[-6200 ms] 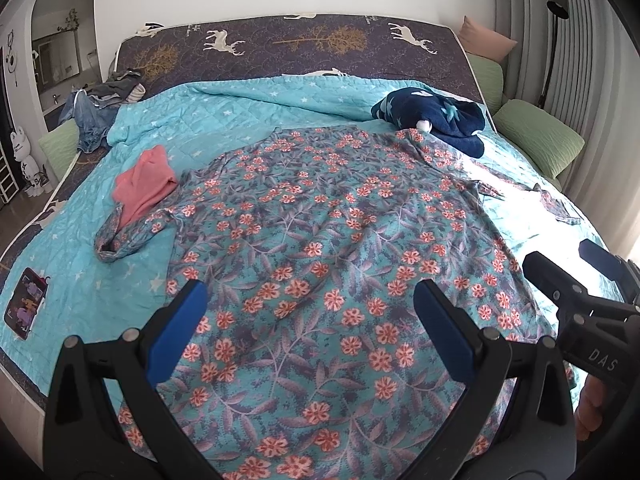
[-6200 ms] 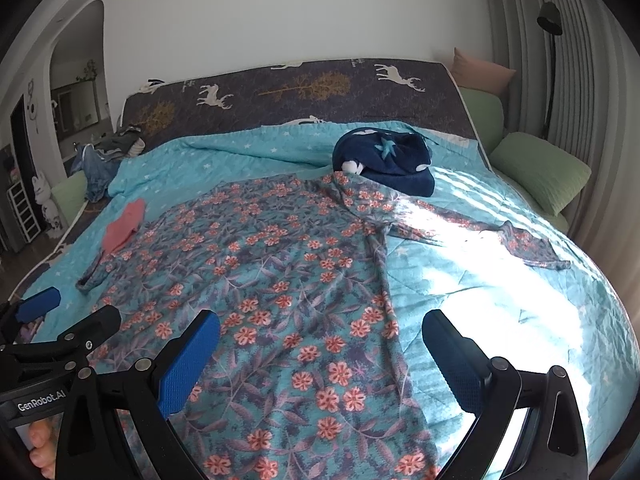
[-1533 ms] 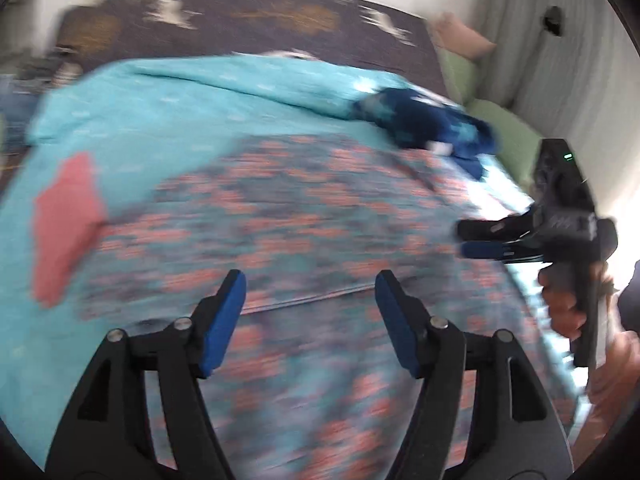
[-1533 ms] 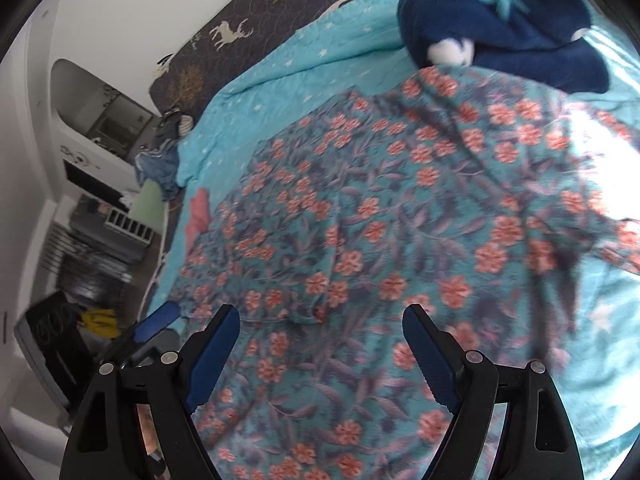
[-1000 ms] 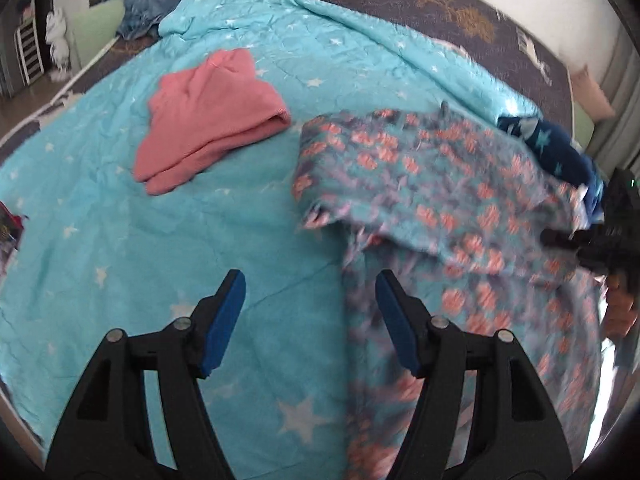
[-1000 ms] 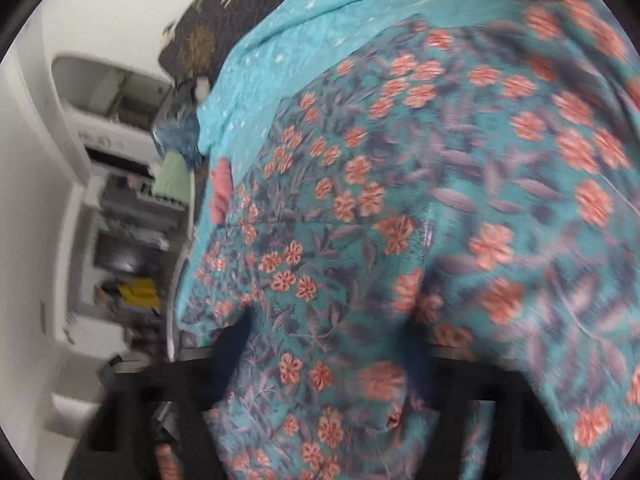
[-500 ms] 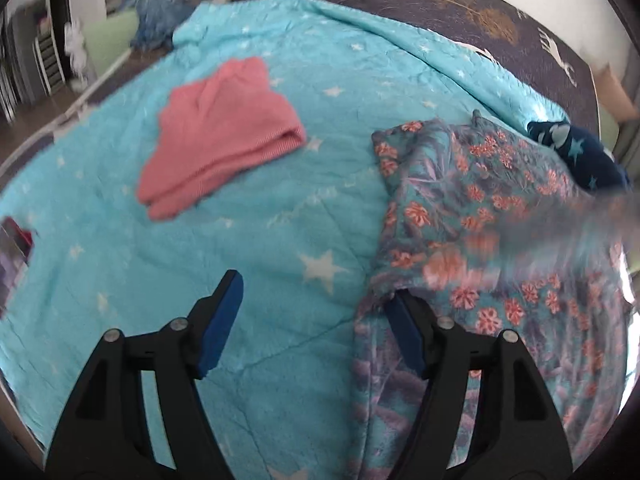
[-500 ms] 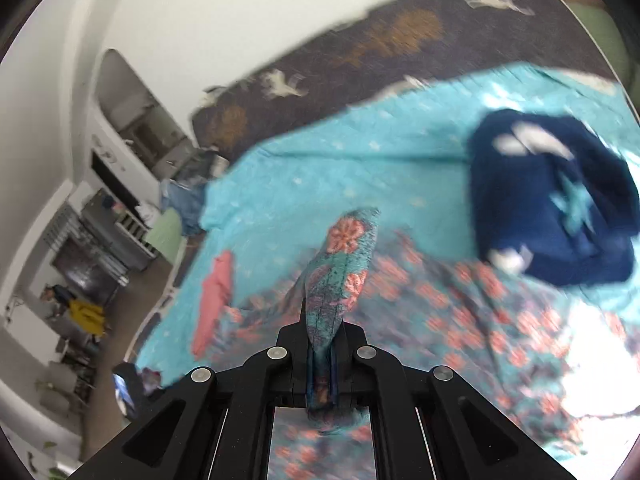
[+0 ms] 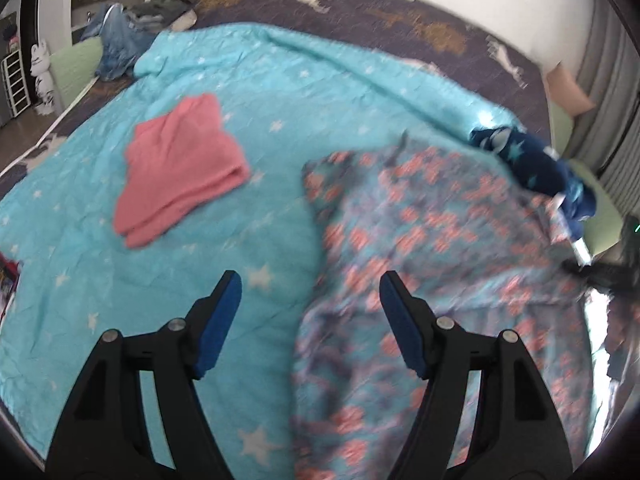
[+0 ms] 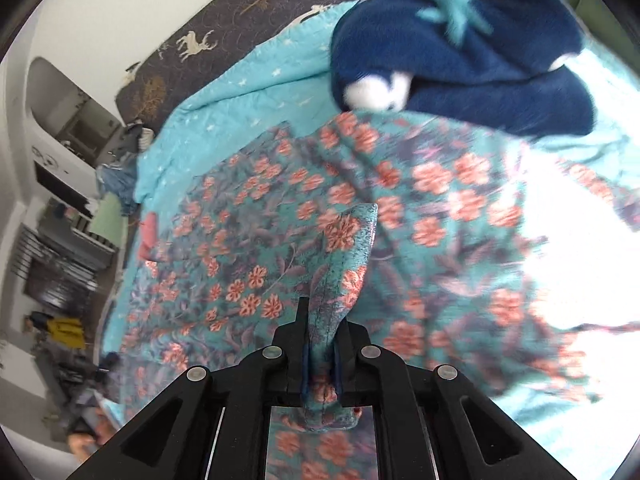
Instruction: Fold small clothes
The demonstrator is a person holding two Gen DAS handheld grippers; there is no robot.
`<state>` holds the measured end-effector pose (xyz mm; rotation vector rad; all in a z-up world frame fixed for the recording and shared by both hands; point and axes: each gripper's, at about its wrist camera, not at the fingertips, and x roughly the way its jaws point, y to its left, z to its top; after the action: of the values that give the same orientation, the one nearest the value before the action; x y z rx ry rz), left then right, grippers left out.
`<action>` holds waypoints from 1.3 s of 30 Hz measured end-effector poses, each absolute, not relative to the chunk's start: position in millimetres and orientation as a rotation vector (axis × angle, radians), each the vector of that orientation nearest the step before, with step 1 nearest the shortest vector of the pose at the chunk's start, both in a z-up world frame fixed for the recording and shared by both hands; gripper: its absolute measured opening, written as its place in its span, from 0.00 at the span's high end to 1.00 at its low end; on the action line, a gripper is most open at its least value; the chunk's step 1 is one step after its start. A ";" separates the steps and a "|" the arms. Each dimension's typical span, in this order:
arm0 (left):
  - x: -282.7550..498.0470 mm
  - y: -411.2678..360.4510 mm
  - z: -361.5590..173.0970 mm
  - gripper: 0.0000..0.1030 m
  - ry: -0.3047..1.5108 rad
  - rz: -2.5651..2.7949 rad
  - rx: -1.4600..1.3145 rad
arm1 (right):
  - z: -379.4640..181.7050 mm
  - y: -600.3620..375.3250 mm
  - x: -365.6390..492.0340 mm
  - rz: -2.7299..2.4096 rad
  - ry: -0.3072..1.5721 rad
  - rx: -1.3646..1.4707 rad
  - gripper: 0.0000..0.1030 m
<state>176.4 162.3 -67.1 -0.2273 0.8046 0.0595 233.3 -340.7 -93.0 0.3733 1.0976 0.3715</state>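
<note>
A fold of the floral garment (image 10: 340, 240), spread on the bed (image 9: 240, 92), is pinched in the right gripper (image 10: 322, 354); the left gripper (image 9: 310, 320) is held agape. Folding is judged barely begun.

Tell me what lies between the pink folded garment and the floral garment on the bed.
In the left wrist view, only bare turquoise star-print quilt separates the pink folded garment from the floral garment.

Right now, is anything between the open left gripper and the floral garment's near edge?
Nothing visible. The left gripper hangs open over the turquoise quilt, with the floral garment edge running just inside its right jaw. The folded pink garment lies well off to the left.
</note>
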 end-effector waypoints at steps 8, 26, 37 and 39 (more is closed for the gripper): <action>272.9 152.1 -83.2 0.30 0.882 0.195 -0.050 | -102.9 -345.2 230.3 0.317 1.114 0.366 0.87; 244.5 123.9 -63.3 0.27 0.848 -0.135 -0.328 | -66.8 -338.7 183.2 0.461 1.064 0.354 0.81; 234.1 79.4 -81.6 0.28 0.941 -0.079 -0.164 | -61.6 -475.7 140.9 0.202 0.976 0.488 0.71; 229.6 56.6 -67.6 0.28 0.908 -0.123 -0.136 | -63.5 -531.3 134.6 0.088 0.954 0.600 0.70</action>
<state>229.6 56.6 -67.6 -0.1356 0.9080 -0.1235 134.6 -531.3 -63.5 0.5997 0.9542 0.0880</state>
